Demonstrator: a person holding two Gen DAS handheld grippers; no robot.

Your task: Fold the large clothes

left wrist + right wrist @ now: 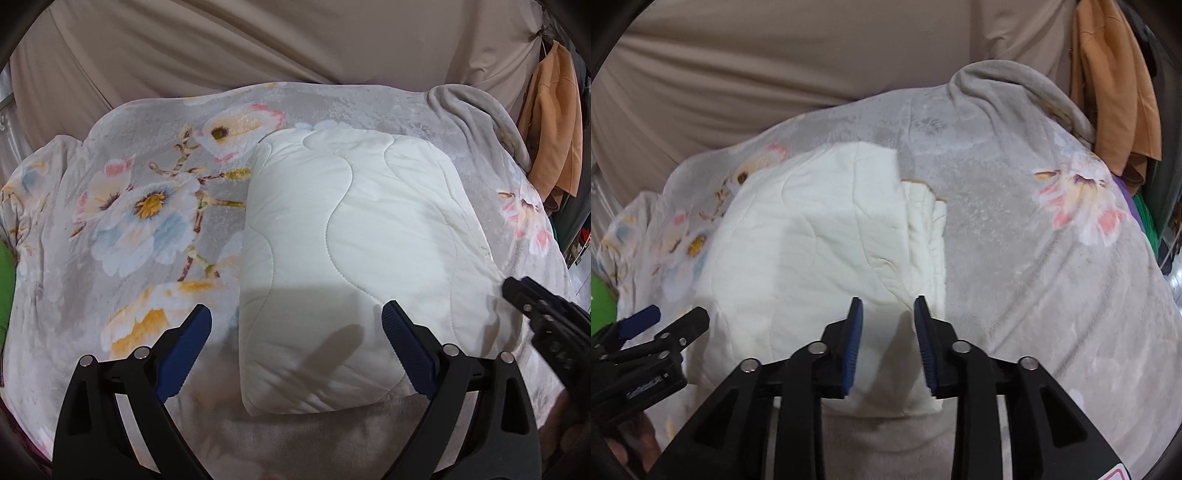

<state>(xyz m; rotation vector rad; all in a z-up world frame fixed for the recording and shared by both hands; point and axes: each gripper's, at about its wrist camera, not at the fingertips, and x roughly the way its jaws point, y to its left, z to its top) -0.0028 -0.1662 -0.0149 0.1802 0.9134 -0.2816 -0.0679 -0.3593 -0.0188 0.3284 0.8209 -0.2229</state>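
The folded white quilt (pixel 354 236) is laid mid-bed on the floral blanket (pixel 147 206), bare blanket around it. Both grippers, left (pixel 297 325) and right (pixel 888 317), are held open above its near edge, nothing gripped.

The bed is covered by a grey plush blanket (pixel 155 280) printed with large white, blue, pink and yellow flowers. A folded white quilt (pixel 354 266), stitched in wavy lines, lies directly on the blanket, reaching close to the near edge and right of centre. Its stacked layers (pixel 925 236) show along its right side. The blanket's far right corner (pixel 1015 88) is bunched up.
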